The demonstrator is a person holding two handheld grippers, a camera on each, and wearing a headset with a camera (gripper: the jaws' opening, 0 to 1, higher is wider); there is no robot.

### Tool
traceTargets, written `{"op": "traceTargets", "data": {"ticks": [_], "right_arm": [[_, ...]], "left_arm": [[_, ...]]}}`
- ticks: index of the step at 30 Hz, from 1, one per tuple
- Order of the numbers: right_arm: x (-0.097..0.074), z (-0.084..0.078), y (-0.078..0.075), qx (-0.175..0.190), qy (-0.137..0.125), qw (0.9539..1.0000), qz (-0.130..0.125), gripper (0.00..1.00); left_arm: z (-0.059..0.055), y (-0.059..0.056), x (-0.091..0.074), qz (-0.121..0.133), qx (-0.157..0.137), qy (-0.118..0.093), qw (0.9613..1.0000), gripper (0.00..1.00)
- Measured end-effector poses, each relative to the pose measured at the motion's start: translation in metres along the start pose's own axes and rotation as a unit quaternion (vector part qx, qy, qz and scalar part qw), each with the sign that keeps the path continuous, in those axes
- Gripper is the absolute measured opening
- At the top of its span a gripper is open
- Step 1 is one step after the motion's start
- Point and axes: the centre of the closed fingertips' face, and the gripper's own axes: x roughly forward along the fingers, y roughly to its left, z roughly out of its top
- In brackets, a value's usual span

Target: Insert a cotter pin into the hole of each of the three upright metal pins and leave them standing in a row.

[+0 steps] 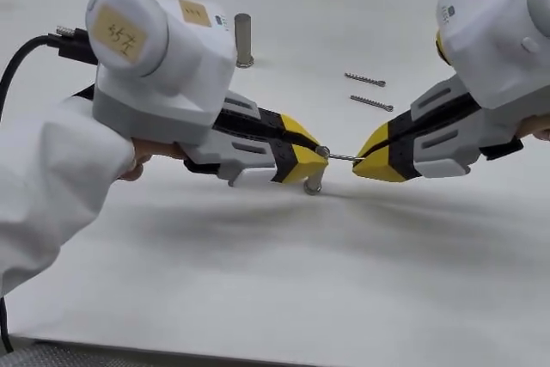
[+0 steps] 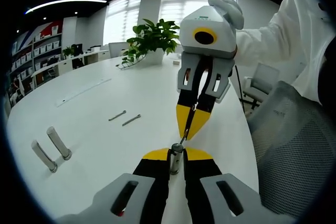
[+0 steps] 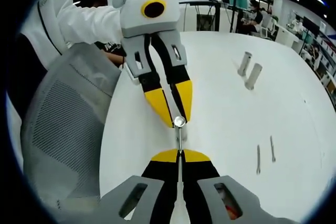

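The short upright steel pin (image 1: 313,183) stands on the white table (image 1: 258,281) mid-view, clamped betw. the yellow-tipped jaws of your left gripper (image 1: 314,161). Your right gripper (image 1: 361,161) sits at 3 o'clock, jaws pinched narrow on a thin metal cotter pin (image 1: 342,157), tip meeting the steel pin's head. Two spare cotter pins (image 1: 371,103) lie at 1 o'clock, and another upright pin (image 1: 243,40) stands at 11.

open tabletop (image 1: 258,281) nearside, loose cotter pins (image 1: 371,103) and upright pin (image 1: 243,39) standing beyond
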Motion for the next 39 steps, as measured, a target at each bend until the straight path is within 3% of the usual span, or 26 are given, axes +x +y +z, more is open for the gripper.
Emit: {"op": "traceTargets", "data": {"ticks": [19,29,35,39], "right_arm": [[0.009,0.01,-0.002,-0.019,-0.003,0.9998,0.007,0.0],[0.013,0.012,-0.004,-0.048,-0.002,0.9988,0.005,0.0],[0.012,0.014,-0.013,-0.056,-0.008,0.9981,-0.024,0.0],[0.007,0.014,-0.015,-0.044,-0.019,0.9985,-0.026,0.13]], "left_arm": [[0.001,0.0,0.0,-0.001,0.002,0.003,1.0,0.06],[0.001,-0.001,0.001,-0.003,0.004,0.003,1.0,0.06],[0.0,-0.001,0.001,-0.003,0.003,0.005,1.0,0.06],[0.0,-0.002,0.002,-0.003,0.003,0.006,1.0,0.06]]}}
